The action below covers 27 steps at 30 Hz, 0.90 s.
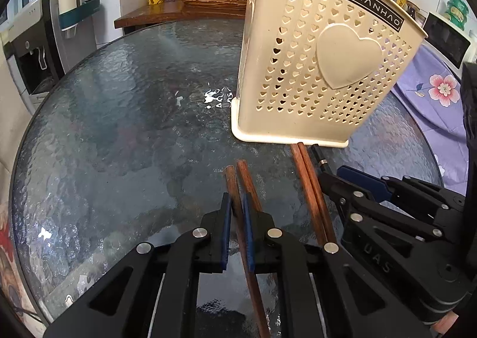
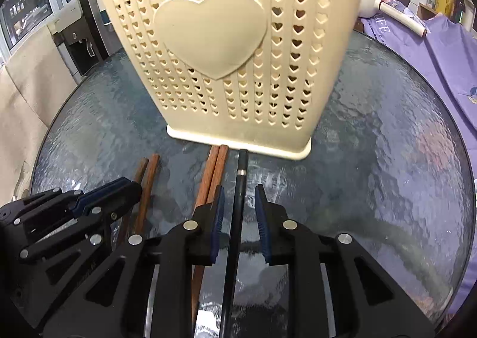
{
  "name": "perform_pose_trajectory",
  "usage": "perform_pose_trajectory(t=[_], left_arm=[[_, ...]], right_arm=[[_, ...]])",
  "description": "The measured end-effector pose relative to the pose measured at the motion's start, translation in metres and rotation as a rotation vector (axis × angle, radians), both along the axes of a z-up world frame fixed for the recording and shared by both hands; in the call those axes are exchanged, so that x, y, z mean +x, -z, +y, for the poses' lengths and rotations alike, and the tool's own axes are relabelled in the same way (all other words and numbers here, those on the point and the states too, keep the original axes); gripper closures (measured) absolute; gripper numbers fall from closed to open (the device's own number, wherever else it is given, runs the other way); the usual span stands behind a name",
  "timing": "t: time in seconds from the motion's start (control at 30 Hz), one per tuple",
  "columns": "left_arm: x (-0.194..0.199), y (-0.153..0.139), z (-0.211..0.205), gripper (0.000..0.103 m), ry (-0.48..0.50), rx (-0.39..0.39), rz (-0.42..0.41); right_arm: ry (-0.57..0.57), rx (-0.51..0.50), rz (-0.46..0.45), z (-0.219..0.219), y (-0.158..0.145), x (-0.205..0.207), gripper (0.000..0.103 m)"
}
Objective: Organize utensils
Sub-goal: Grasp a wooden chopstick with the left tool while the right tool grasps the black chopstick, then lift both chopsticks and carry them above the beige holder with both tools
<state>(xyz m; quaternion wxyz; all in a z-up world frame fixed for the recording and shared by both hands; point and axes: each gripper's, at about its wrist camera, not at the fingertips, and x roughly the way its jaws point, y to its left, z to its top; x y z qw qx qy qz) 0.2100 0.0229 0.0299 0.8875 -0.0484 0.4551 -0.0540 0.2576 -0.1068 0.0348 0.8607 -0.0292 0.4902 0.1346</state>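
Nearest my left-wrist lens, at the bottom centre of the frame, the left tool [image 1: 237,212] is clenched on a pair of brown chopsticks [image 1: 243,186]; at least one stick sits pinched between the blue pads, and both tips reach up the frame onto the glass counter [image 1: 119,129]. In the right-wrist view, the right tool [image 2: 238,209] straddles a black chopstick [image 2: 237,218] that runs up the centre of the frame. I see a gap between the stick and the right-hand pad, so I read this tool as released, not yet gripping. A second brown pair [image 2: 213,177] lies just left of the black stick, passing under the left finger.

The cream utensil holder [image 2: 238,69] stands upright on the counter in the upper centre of that frame, its perforated wall full of heart-shaped holes around one large raised heart. The second brown pair and the black stick end right at its base. Through the holes I cannot tell what it contains.
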Motion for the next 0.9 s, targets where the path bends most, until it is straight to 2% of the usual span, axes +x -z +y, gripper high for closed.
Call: perform_pose_trajectory(t=[0.1,0.23,0.33,0.53,0.7,0.9], left_arm=[[-0.001,0.000,-0.004,0.095,0.002,0.006,-0.001],[0.001,0.001,-0.005,0.095,0.001,0.021,-0.006],[-0.001,0.001,-0.007,0.095,-0.002,0.023,-0.009],[-0.005,0.003,-0.009,0.095,-0.009,0.025,-0.020],[-0.008,0.003,-0.009,0.095,-0.015,0.021,-0.021],[-0.011,0.004,-0.011,0.096,-0.019,0.030,-0.042]], right_arm=[[-0.005,-0.021,-0.014,0.004,-0.001,0.007,0.082],[-0.023,-0.070,-0.041,0.017,-0.001,0.006,0.088],[-0.032,-0.072,-0.048,0.020,-0.002,0.006,0.093],[-0.044,-0.077,-0.068,0.018,0.002,-0.002,0.095],[-0.044,-0.065,-0.075,0.005,0.007,-0.017,0.095],[-0.041,0.021,-0.062,-0.017,0.005,-0.020,0.095]])
